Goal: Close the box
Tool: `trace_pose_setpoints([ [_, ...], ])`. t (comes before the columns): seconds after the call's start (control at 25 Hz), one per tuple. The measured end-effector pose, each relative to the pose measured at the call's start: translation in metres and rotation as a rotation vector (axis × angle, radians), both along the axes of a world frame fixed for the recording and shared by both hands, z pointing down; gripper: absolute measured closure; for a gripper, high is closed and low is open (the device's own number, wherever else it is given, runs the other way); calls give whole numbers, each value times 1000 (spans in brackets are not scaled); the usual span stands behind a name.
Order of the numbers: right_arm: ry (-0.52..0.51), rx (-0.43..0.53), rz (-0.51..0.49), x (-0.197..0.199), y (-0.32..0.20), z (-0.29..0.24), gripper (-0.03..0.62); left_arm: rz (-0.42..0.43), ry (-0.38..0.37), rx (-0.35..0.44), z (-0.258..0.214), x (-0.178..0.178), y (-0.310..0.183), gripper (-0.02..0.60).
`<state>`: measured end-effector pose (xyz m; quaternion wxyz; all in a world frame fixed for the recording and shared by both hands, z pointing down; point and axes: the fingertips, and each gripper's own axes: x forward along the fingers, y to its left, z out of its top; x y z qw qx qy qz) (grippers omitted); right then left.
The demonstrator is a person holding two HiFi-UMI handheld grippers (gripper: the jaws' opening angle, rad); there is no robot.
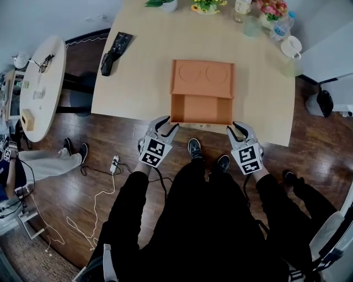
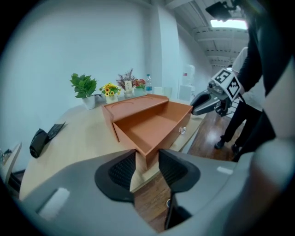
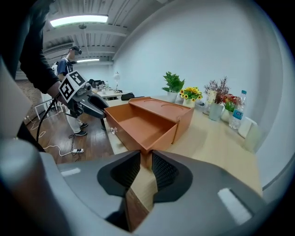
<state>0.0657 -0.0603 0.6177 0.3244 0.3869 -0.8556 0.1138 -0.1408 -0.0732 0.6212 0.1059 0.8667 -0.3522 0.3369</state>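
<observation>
Standing at the near edge of the pale wooden table (image 1: 138,71), the person holds one gripper at each front corner of the drawer. On the left, a black pouch (image 1: 107,63) lies on the tabletop, well apart from the rest. The left gripper (image 1: 168,125) is released, its jaws a little apart, with the drawer's left front corner showing in the gap and neither pad clearly pressing it. The orange box (image 1: 202,77) sits mid-table, its drawer (image 1: 199,109) pulled out toward the person and reaching the table's edge, a small clear knob (image 2: 182,130) on its front. The right gripper (image 1: 236,128) is clenched, its jaws nearly together, its tips at the drawer's right front corner; whether they touch it I cannot tell. Flower pots (image 1: 208,5) and a white cup (image 1: 290,47) stand along the far right.
</observation>
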Motion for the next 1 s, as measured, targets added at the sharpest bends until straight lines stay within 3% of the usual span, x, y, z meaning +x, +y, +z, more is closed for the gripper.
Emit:
trace_pose_setpoints([
  [0.08, -6, -4, 10, -3, 1, 0, 517, 15, -6, -7, 1, -4, -2, 453],
  [0.28, -2, -2, 2, -15, 3, -2, 522, -48, -20, 16, 0, -16, -18, 459],
  [0.48, 1, -20, 39, -13, -8, 3, 514, -17, -57, 27, 5, -12, -28, 459],
  [0.64, 2, 12, 80, -7, -31, -6, 517, -53, -31, 47, 0, -9, -46, 459],
  [0.76, 26, 20, 103, -5, -46, -4, 516, -86, -59, 54, 1, -7, -62, 459],
  [0.88, 31, 24, 132, -4, -59, -2, 449, -113, -125, 92, 0, -9, -79, 456],
  [1.0, 27, -6, 122, -6, -72, 6, 338, -122, -151, 136, 1, -17, -95, 449],
])
